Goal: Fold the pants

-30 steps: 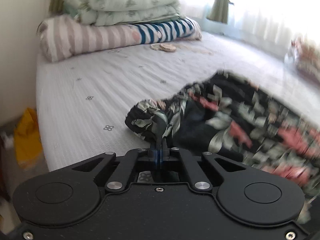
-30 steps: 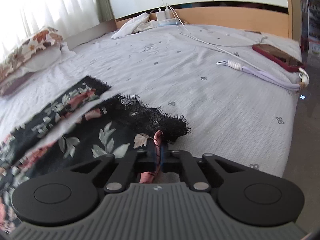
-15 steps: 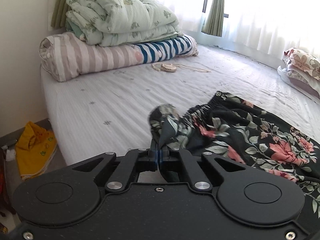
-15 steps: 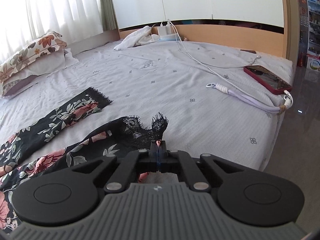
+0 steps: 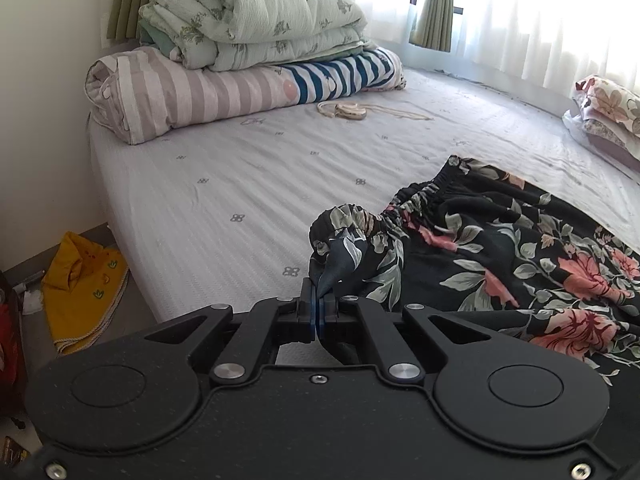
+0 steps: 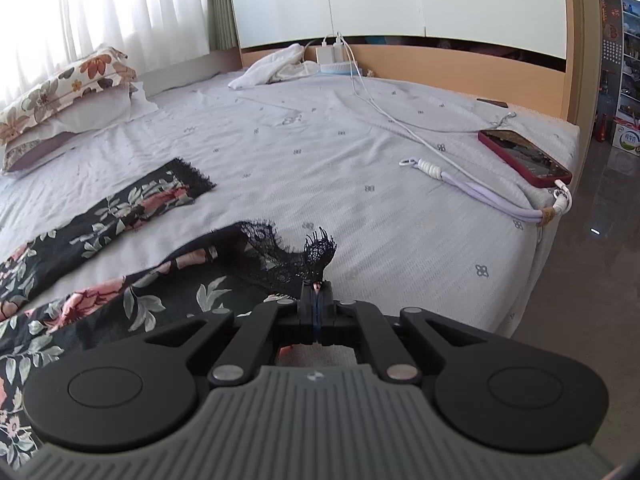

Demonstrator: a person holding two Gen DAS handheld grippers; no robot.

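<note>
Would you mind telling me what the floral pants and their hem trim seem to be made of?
The floral pants look like a thin, matte woven fabric, possibly rayon: it drapes softly and gathers at the waistband. The hem trim looks like black lace: see-through mesh with a scalloped, fringed edge.

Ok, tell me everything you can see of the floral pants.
The floral pants are thin black fabric printed with pink flowers and grey-green leaves, lying spread on the bed. They have a gathered elastic waistband and black lace cuffs. The left tool is shut on the waistband corner; the right tool is shut on one lace cuff. The other leg lies flat.
</note>
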